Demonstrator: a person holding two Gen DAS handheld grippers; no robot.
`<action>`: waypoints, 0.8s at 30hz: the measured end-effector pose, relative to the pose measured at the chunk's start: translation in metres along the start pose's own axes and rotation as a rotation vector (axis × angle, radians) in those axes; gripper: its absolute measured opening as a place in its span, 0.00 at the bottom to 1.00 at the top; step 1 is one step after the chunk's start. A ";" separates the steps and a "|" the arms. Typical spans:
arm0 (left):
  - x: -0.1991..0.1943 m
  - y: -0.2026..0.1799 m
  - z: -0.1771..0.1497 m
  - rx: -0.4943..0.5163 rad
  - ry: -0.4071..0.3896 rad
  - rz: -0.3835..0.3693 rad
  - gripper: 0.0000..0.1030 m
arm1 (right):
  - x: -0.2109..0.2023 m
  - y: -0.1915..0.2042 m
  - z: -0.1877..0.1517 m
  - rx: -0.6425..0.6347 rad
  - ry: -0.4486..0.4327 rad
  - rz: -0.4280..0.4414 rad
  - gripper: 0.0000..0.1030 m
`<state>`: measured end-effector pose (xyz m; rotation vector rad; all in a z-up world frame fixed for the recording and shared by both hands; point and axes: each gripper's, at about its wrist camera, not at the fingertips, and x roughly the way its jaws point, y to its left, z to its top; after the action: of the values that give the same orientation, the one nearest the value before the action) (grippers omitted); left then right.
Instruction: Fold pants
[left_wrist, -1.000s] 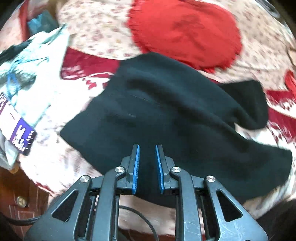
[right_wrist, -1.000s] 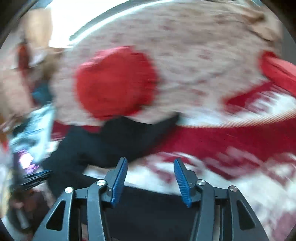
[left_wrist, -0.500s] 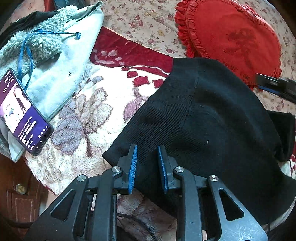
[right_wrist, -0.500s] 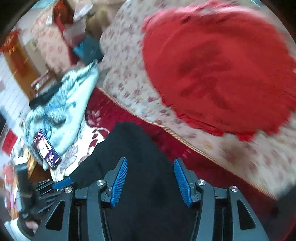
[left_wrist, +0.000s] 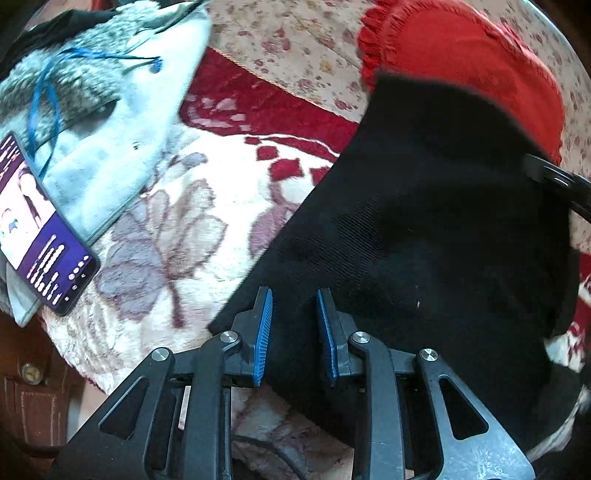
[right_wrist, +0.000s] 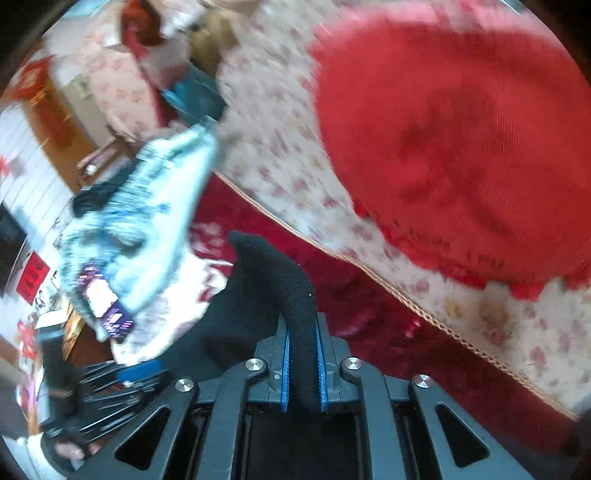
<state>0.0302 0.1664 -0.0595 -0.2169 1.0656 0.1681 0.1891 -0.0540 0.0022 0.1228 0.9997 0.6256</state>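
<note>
- Across the plush floral blanket (left_wrist: 177, 236), the black pants (left_wrist: 424, 236) are lying spread out, their far edge rising toward the red frilled cushion (left_wrist: 480, 74) and overlapping its lower side in the left wrist view.
- At the near edge of the pants, the left gripper (left_wrist: 294, 325) is hovering with its blue-padded jaws a little apart and opening; black cloth is lying between and beneath them, but the pads are not pressing on it.
- On the far side, the right gripper (right_wrist: 302, 354) is closing its jaws on a raised fold of the pants (right_wrist: 291, 288), the blue pads pinching the cloth, which is standing up in a hump above them.
- Beyond the pants, the blanket is showing a cream ground with mauve flowers and a dark red border (left_wrist: 266, 107), and a pale sheet (left_wrist: 295, 48) with small pink flowers is lying past that border, under the cushion.
- Left of the pants, a light blue fleecy garment (left_wrist: 110, 122) with a blue drawstring is lying crumpled, and a smartphone (left_wrist: 40, 229) with a lit purple screen is resting on its lower edge.
- Further off in the right wrist view, blurred room clutter is showing: wooden furniture (right_wrist: 55, 110), red paper decorations (right_wrist: 33, 277) and a white wall.
</note>
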 end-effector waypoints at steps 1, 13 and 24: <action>-0.005 0.006 0.001 -0.017 -0.010 0.001 0.23 | -0.015 0.016 -0.003 -0.034 -0.024 -0.022 0.10; -0.070 0.073 -0.003 -0.180 -0.125 0.065 0.23 | -0.001 0.142 -0.118 -0.132 0.064 -0.102 0.14; -0.062 0.010 -0.011 -0.030 -0.108 0.002 0.23 | -0.054 0.082 -0.108 0.016 -0.010 -0.037 0.44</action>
<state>-0.0105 0.1711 -0.0110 -0.2315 0.9568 0.1959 0.0443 -0.0357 0.0139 0.1217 0.9951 0.5828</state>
